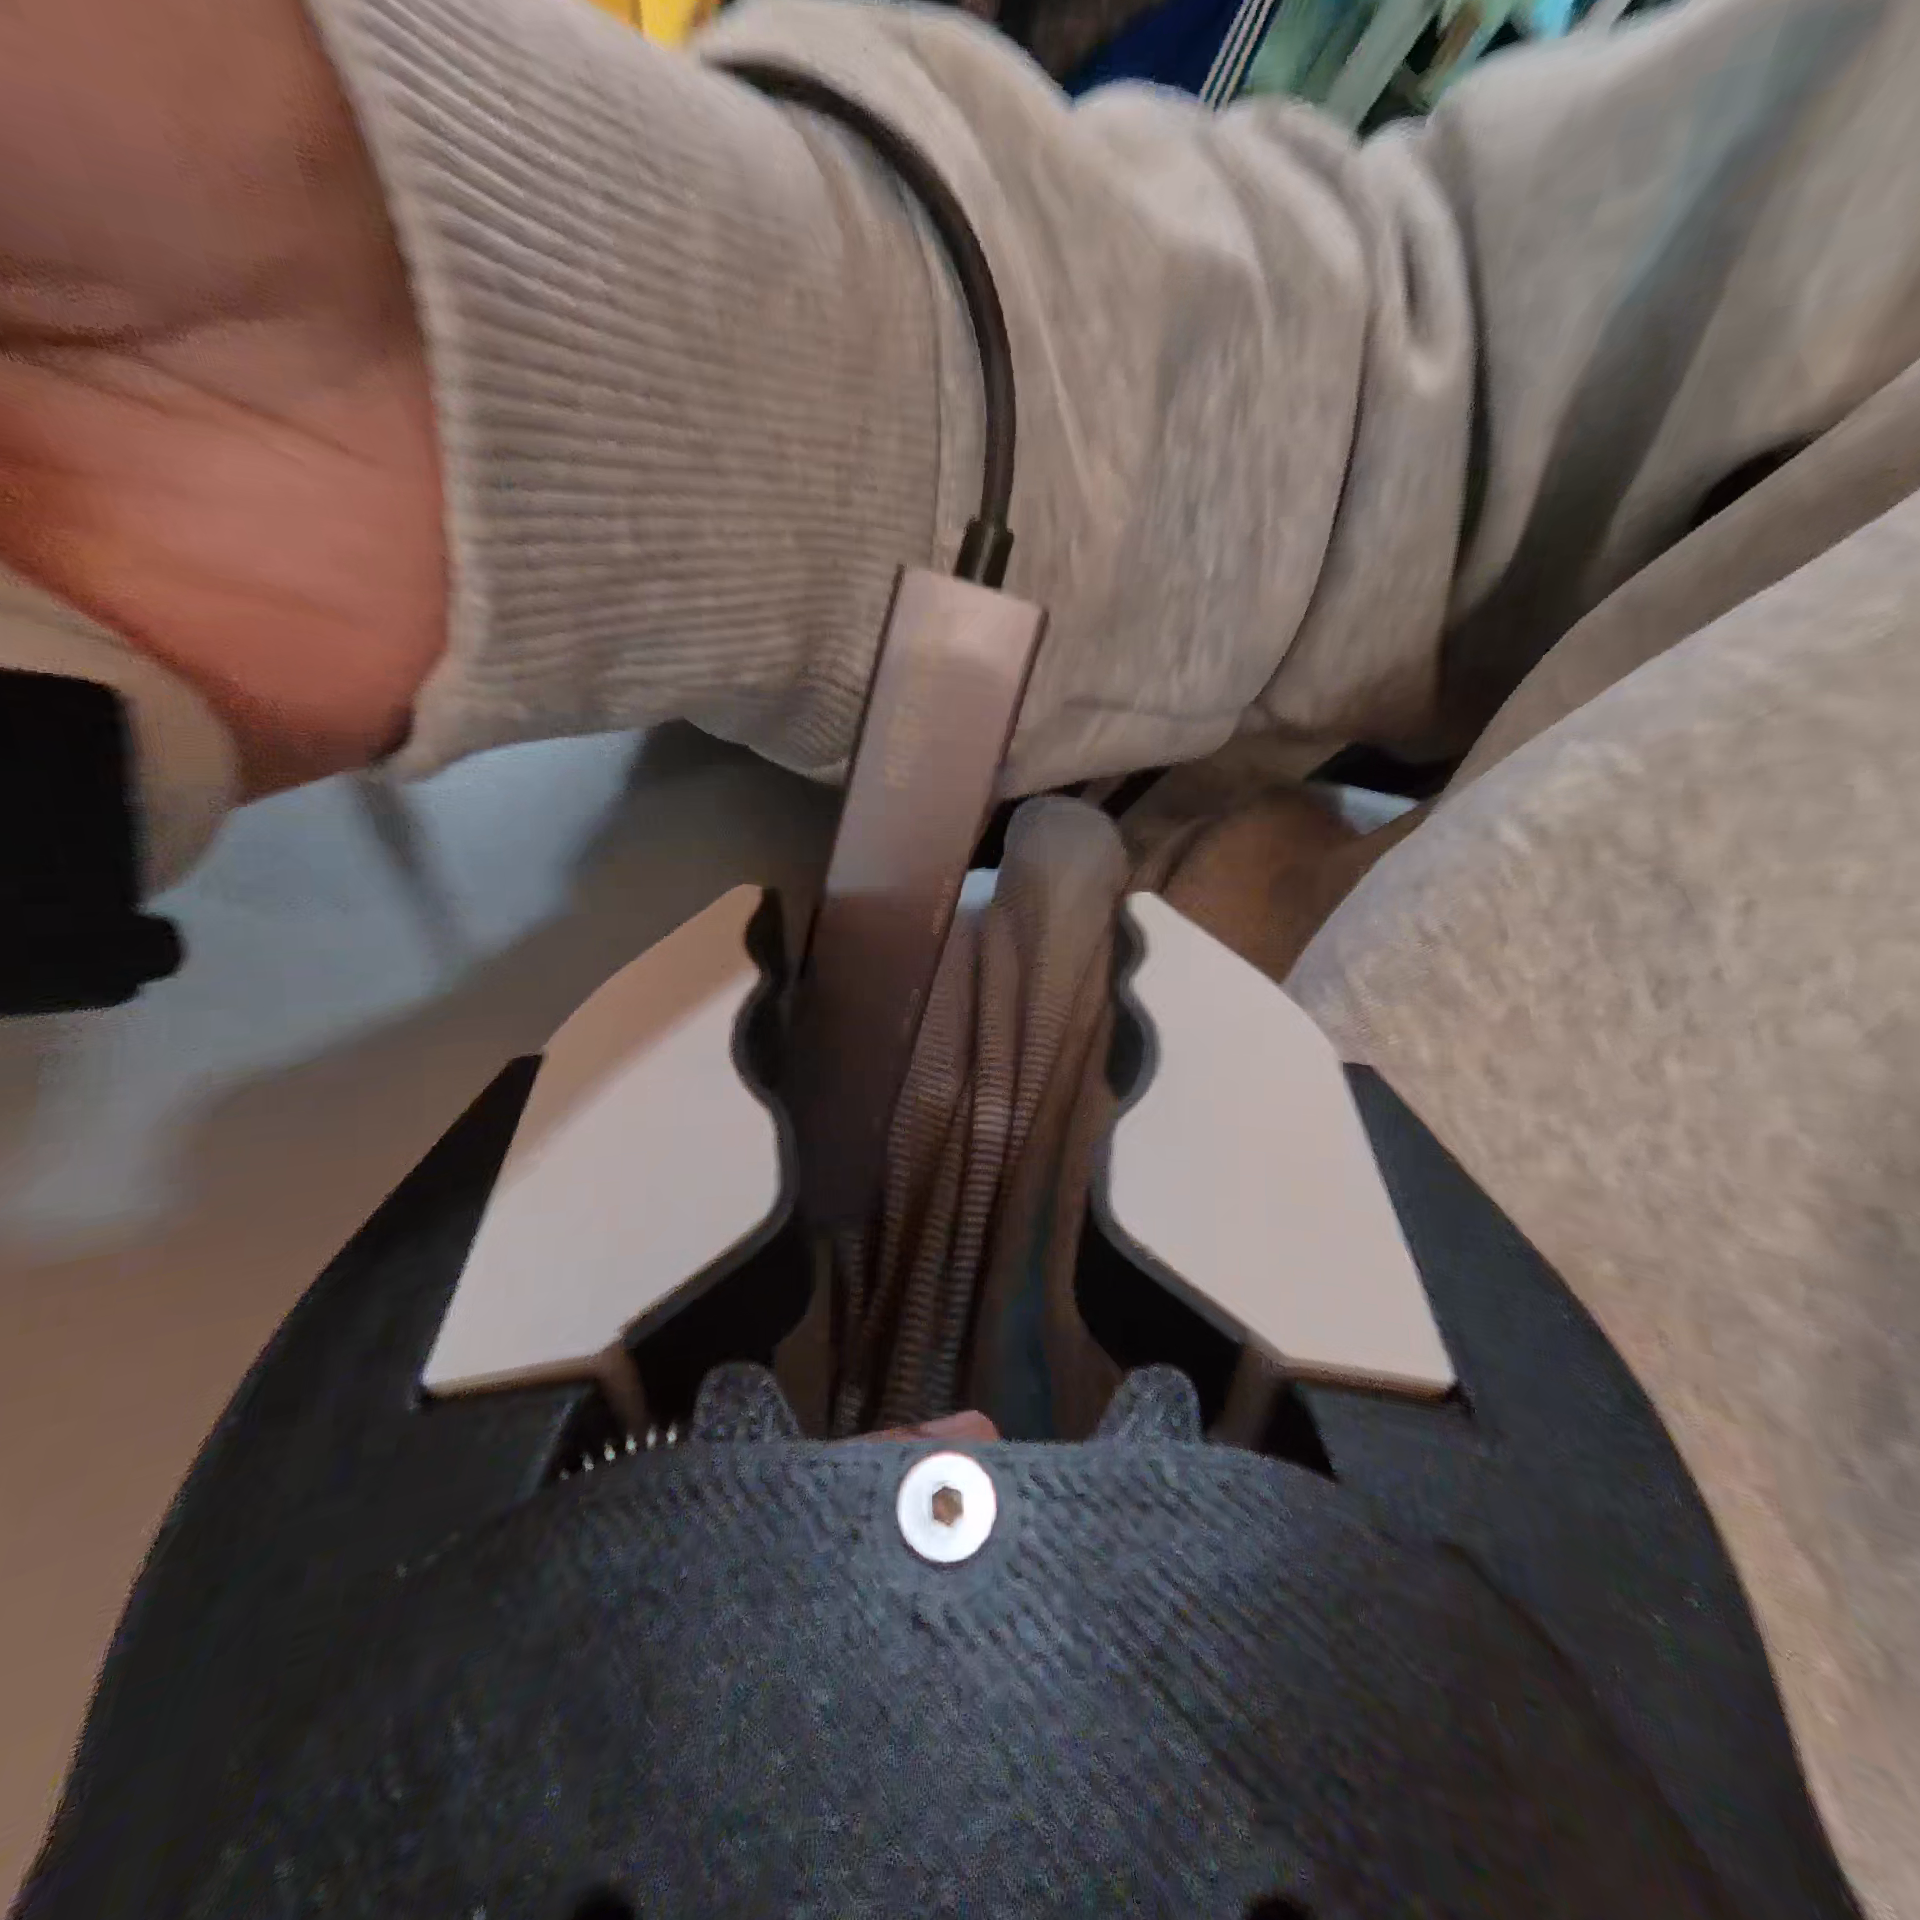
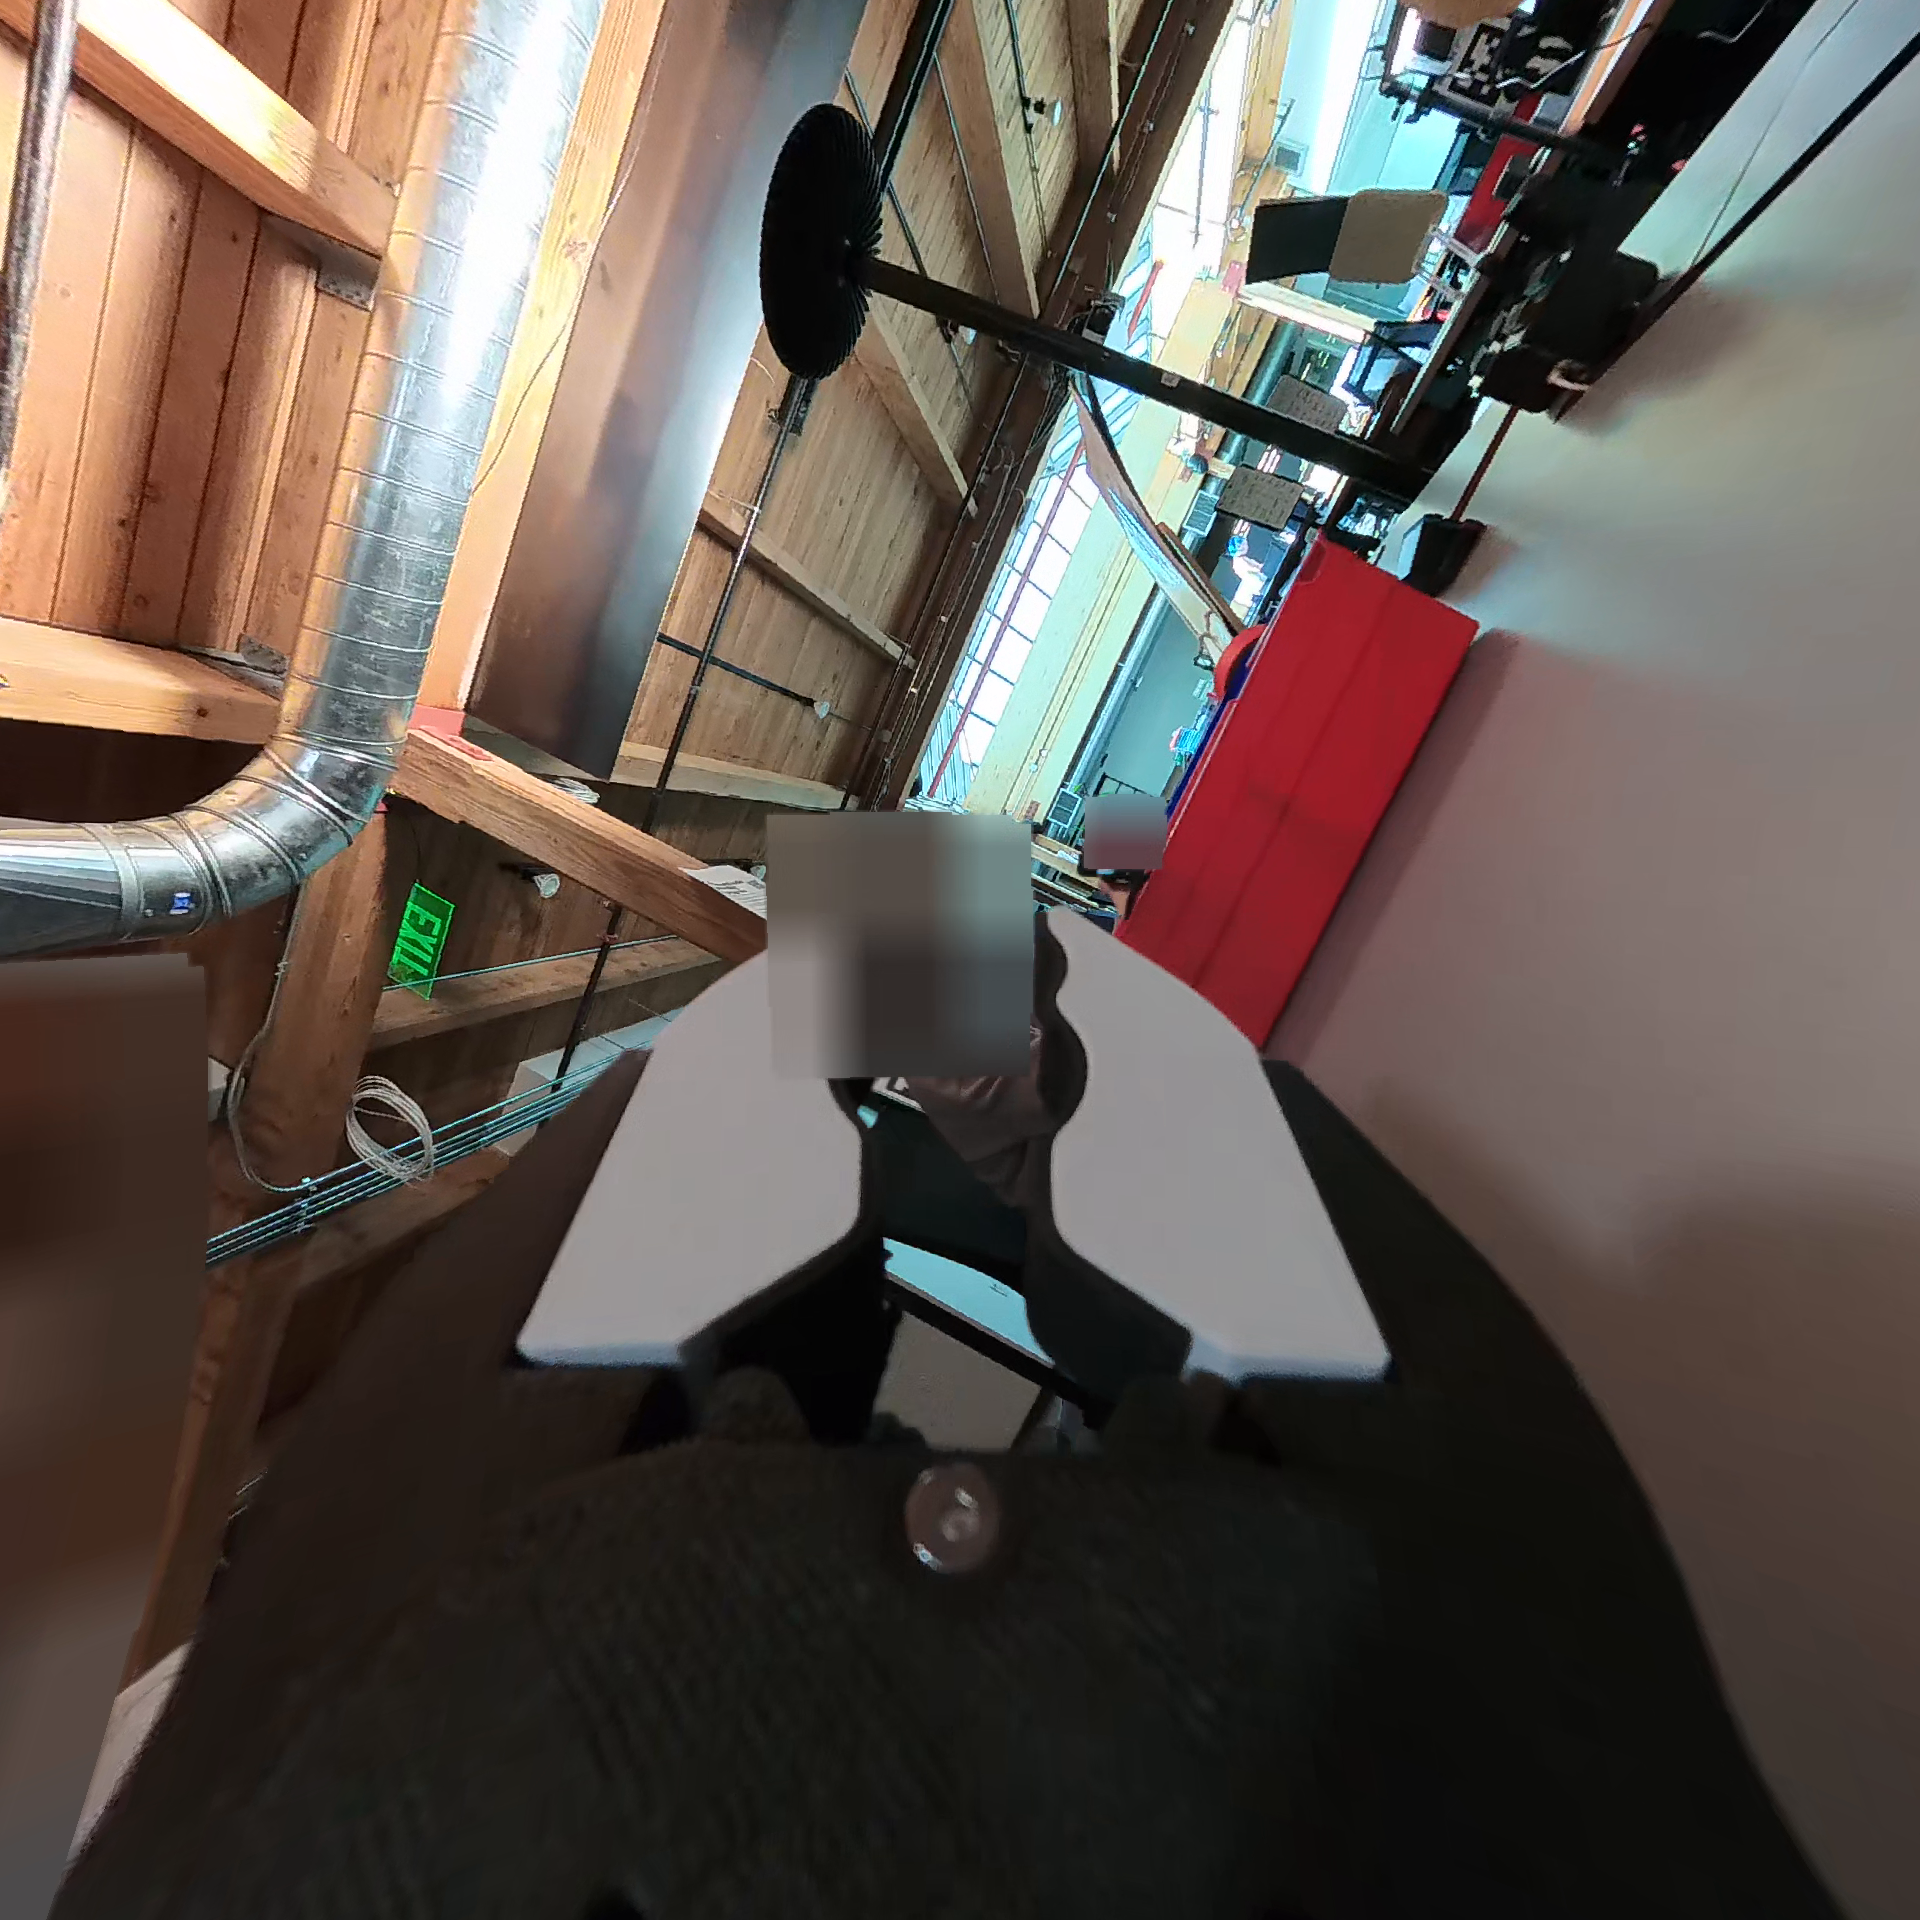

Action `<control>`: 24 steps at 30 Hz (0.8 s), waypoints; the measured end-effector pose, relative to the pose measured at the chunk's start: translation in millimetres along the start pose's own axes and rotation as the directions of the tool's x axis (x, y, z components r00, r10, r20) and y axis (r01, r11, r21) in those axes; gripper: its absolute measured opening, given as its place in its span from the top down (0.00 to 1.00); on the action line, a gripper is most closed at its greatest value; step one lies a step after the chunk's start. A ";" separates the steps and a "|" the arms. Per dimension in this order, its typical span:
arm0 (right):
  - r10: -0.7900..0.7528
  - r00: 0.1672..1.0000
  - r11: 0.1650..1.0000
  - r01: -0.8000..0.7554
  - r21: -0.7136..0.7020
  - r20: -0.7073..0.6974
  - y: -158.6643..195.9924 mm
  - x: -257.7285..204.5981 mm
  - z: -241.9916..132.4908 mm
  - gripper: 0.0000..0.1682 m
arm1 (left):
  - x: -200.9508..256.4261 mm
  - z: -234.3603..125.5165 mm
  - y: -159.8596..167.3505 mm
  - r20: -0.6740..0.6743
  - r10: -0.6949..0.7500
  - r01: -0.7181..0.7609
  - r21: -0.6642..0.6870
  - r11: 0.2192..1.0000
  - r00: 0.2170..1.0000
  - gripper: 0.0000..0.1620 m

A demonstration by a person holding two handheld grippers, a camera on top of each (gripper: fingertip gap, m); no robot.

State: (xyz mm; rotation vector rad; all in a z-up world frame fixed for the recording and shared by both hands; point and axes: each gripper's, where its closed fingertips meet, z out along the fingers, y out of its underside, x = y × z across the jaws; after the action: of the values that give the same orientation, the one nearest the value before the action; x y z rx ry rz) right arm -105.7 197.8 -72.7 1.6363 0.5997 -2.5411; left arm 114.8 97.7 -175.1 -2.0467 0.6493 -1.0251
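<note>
My left gripper (image 1: 951, 997) is pinching a bunch of brown stuff: a flat brown strap (image 1: 935, 790) w/ a ribbed zipper tape (image 1: 961, 1122) beside it, both squeezed between the fingers (image 1: 665, 1122). The strap runs up past the fingertips to a black cord (image 1: 977, 312), which loops over a grey ribbed cuff (image 1: 665, 416). A bare hand (image 1: 197, 395) sticks out of that cuff at upper left, blurred. Grey fleece fabric (image 1: 1621, 1039) fills the right side, touching the right finger's outer edge. A pale table (image 1: 312, 987) shows below the cuff, w/ a black object (image 1: 62, 842) at the far left edge; can't tell what it is.

My right gripper (image 2: 951, 1049) is tilted hard, pointing off into the room. Its jaws stand a bit apart w/ nothing between them. A pale wall (image 2: 1662, 935) runs along the right, w/ a red panel (image 2: 1309, 769) against it. Far off: wood beams (image 2: 229, 156), a silver duct (image 2: 416, 499), a black fan (image 2: 821, 239) on a pole, and a green sign (image 2: 421, 940).
</note>
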 end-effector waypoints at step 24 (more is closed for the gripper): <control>-0.392 0.905 0.719 0.191 -0.668 -0.164 135.9 54.3 2.3 0.75 | -35.4 -248.7 -81.3 -0.143 -0.091 0.167 0.908 0.384 0.986 0.87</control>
State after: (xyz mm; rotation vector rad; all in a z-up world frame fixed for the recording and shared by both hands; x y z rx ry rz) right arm -96.4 80.2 -159.3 1.7291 1.6678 -1.8733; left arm -101.7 73.6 -26.0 -1.0326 -0.1295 -1.1730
